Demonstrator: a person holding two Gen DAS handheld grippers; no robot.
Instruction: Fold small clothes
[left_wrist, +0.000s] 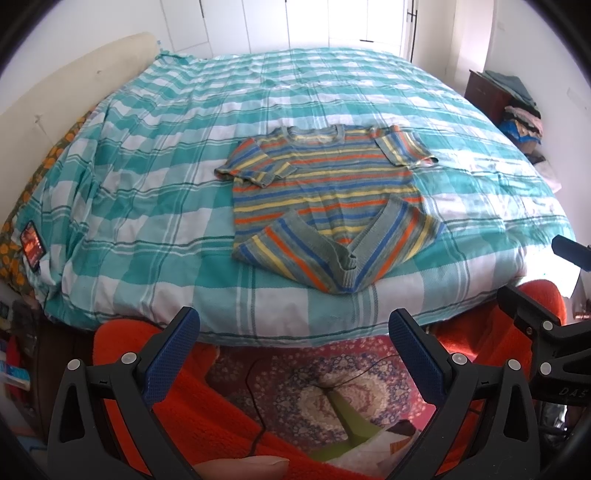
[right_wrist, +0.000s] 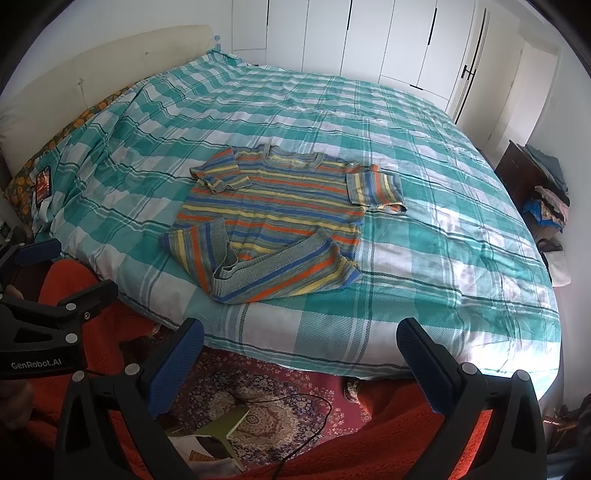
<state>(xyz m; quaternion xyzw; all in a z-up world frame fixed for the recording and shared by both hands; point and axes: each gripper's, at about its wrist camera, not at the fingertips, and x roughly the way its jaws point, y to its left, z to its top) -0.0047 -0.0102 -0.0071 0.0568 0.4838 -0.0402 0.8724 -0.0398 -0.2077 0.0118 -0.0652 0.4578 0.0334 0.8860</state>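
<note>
I'm holding both tools back off the near edge of the bed (left_wrist: 147, 155), and the left gripper (left_wrist: 294, 328) is sitting with its blue-padded fingers (left_wrist: 173, 354) spread wide, nothing between them. The right gripper (right_wrist: 300, 339) is doing the same, jaws gaping over the patterned rug (right_wrist: 266, 391) and gripping nothing. The striped shirt (left_wrist: 325, 192) is lying on the teal checked bedspread (right_wrist: 424, 184), close to the near edge, neckline pointing away from me. Both short sleeves are lying turned in over the chest, and the two bottom corners are flipped up toward the middle, meeting in a V at the hem. I'm seeing a thin black cable (right_wrist: 306, 410) trailing across the rug below, with orange fabric (left_wrist: 207, 410) bunched around it.
</note>
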